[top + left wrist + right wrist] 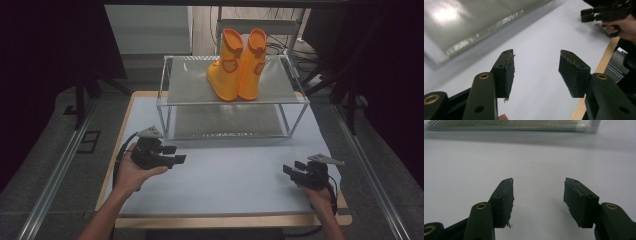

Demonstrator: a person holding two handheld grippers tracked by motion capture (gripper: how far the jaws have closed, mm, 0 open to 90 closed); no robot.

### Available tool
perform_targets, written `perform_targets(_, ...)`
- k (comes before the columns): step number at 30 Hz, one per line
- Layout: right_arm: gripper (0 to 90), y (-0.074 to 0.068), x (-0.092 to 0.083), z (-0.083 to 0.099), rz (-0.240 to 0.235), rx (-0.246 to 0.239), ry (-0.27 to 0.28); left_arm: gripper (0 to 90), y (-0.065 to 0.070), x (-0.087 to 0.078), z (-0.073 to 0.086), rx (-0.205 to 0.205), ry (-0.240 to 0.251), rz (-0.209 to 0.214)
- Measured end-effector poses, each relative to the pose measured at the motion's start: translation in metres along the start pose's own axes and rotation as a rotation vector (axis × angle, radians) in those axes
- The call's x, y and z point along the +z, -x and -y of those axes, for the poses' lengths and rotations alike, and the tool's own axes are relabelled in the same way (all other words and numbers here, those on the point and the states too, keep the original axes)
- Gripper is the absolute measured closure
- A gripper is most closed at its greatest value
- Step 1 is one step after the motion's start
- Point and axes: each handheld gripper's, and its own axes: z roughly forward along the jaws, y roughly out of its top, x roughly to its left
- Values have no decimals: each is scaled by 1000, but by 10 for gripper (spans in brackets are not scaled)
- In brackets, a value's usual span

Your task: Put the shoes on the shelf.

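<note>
High view adds boots (237, 65) on rack (232, 102).

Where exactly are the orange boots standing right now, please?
In the high view, the orange boots stand upright, side by side, on the top shelf of the metal rack at the table's far side, right of its centre, well beyond both grippers.

From above I see my left gripper (172, 154) low over the pale counter (235, 175), just in front of the metal shelf rack (300, 102), its fingers (180, 159) spread with nothing between them. My right gripper (294, 169) sits near the counter's right front corner, fingers parted and empty too. The pair of orange rubber boots (237, 65) stands upright, side by side, on the rack's top shelf, well apart from both grippers.
</note>
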Motion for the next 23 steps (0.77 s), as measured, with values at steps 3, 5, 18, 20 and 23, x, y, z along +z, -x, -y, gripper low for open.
perform_targets(3,412,0,0,0,-1,-3,-1,466,-9,8,13,-22,-11,-20)
perform_targets(5,412,-1,0,0,-4,-6,2,465,-13,11,18,-34,-14,-34)
perform_targets(18,412,-2,-1,-2,-3,-12,16,462,-27,27,24,-74,-16,-59)
perform_targets(20,412,-3,-2,-3,-1,-17,19,461,-27,29,23,-79,-14,-60)
perform_targets(23,411,-5,-3,-5,-3,-20,27,459,-28,32,22,-80,-12,-62)
